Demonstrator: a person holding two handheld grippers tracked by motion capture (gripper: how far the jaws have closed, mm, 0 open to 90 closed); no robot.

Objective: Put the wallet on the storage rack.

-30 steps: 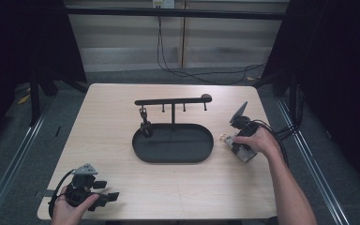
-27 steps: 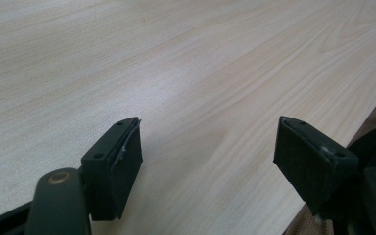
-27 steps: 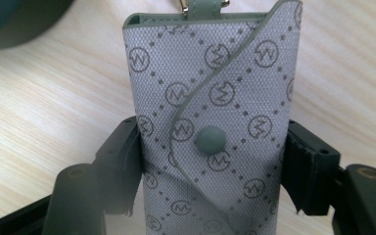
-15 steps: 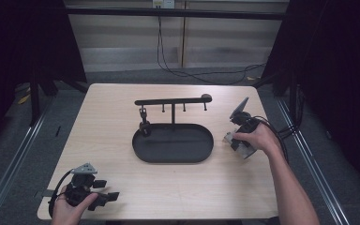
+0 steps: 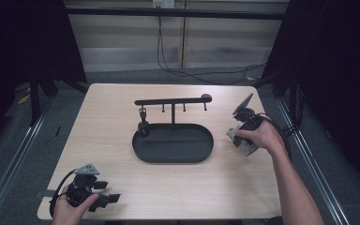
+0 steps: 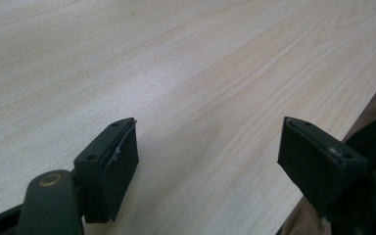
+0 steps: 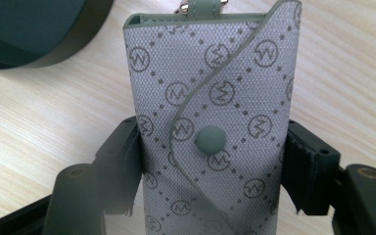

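Pale wooden desk (image 5: 122, 117), dark curtained booth behind. Right gripper (image 7: 210, 161) at desk's right side, fingers clamped on grey monogram-patterned fabric pouch (image 7: 215, 112) with round snap button, pouch just beside black oval metal tray (image 5: 143, 145) with hook rail. Left gripper (image 6: 208, 156) rests near desk's front left corner, fingers apart, just opened wider, nothing between them.

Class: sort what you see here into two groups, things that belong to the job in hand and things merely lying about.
In the job:
- right gripper, shut on the grey patterned pouch
- black tray with its hook stand, probably where the pouch goes

Lying about:
- left gripper, open over bare table
- cables on the floor behind
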